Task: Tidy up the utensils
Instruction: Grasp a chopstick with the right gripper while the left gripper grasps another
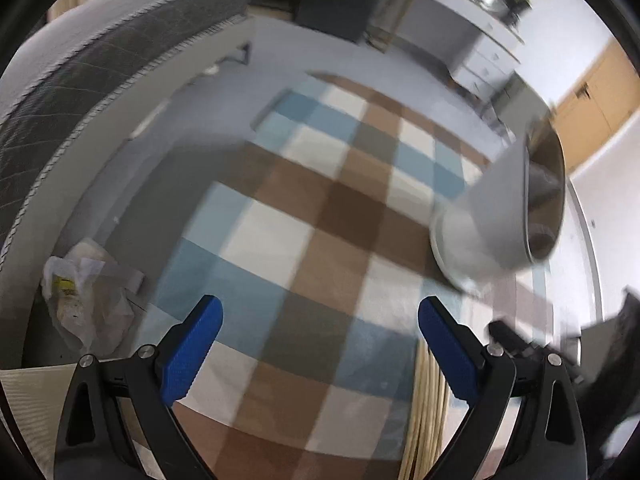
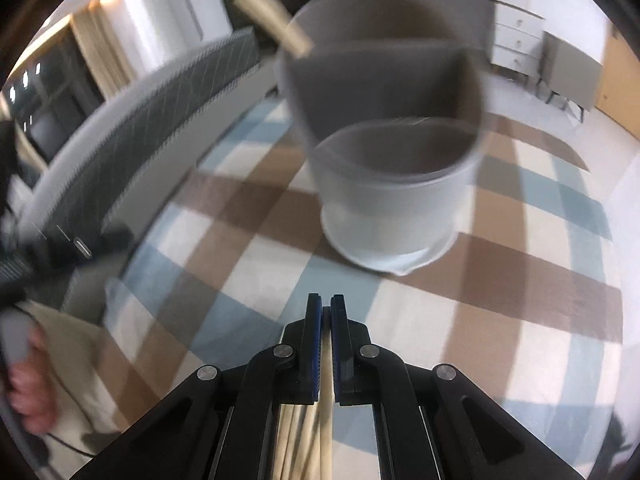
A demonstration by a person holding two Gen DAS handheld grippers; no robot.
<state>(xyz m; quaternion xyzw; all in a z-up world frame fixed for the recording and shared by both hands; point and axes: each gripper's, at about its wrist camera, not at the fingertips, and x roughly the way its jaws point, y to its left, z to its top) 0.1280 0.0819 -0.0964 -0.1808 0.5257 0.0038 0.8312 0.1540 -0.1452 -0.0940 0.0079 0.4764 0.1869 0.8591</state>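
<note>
A grey utensil holder (image 2: 392,184) with an inner divider stands on a saucer on the checked cloth (image 2: 500,320), straight ahead of my right gripper (image 2: 325,300). A wooden handle (image 2: 272,20) sticks out of its far left side. My right gripper is shut on a thin pale chopstick (image 2: 326,364), and a bundle of several chopsticks (image 2: 298,440) lies under it. In the left wrist view my left gripper (image 1: 320,304) stands open above the cloth with nothing between its blue pads. The holder (image 1: 492,216) is to its upper right and the chopsticks (image 1: 428,400) lie by its right finger.
A crumpled plastic bag (image 1: 84,292) lies at the cloth's left edge. A grey quilted mattress (image 1: 80,80) runs along the left. A white dresser (image 1: 492,52) stands at the far right. A hand (image 2: 28,384) grips a handle at the left edge of the right wrist view.
</note>
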